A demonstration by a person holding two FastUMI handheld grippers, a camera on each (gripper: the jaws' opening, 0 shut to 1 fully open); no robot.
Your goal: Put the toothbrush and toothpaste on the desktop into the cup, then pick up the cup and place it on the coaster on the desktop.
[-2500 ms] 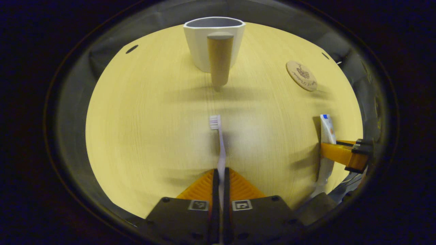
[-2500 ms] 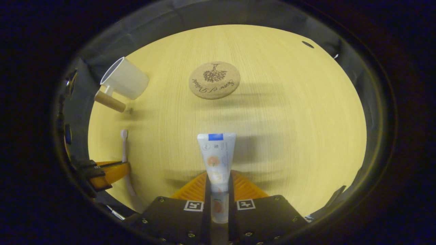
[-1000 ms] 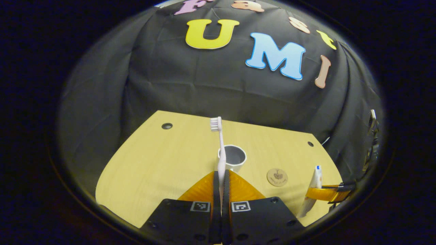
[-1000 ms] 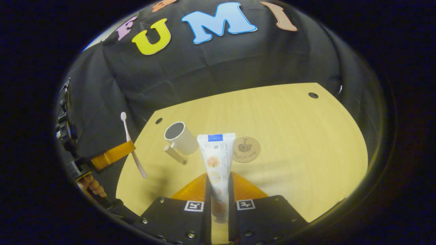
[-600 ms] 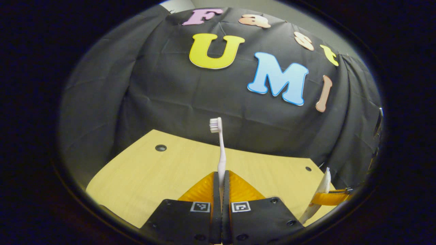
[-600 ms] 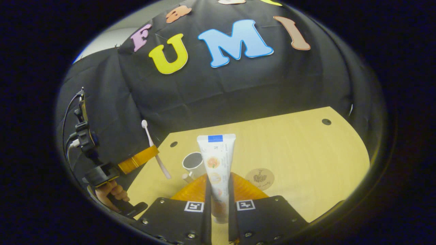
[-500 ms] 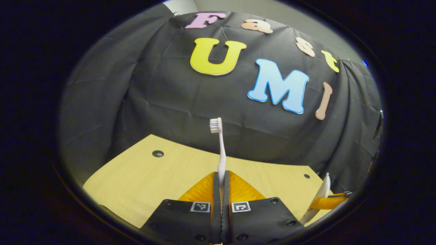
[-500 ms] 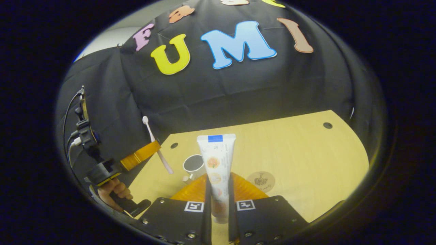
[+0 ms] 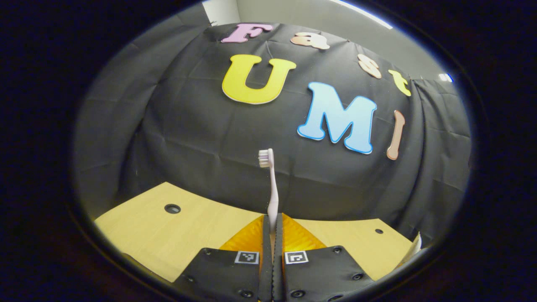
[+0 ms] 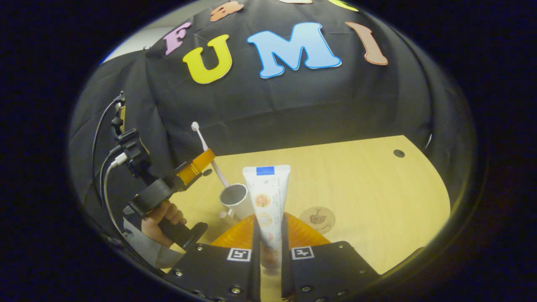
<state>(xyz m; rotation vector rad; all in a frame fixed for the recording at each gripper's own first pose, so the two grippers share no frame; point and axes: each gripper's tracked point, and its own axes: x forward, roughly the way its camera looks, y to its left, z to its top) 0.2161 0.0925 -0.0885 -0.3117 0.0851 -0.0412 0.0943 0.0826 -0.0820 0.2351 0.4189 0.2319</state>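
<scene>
The slim pale-pink toothbrush [image 9: 272, 188] stood pinched between the left gripper [image 9: 272, 235] fingers, above the white cup [image 10: 235, 200]; the right gripper [image 10: 268, 235] clamped the white printed toothpaste tube [image 10: 267, 197].

in the right gripper view the cup [image 10: 235, 200] stands left of the coaster [image 10: 317, 219] on the desktop [image 10: 369, 188].

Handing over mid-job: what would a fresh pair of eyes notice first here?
The pale pink toothbrush stands bristles-up, clamped in the left hand-held gripper. The white toothpaste tube stands in the right hand-held gripper. Beyond it, the white cup and round cork coaster sit on the yellow wooden desktop.
</scene>
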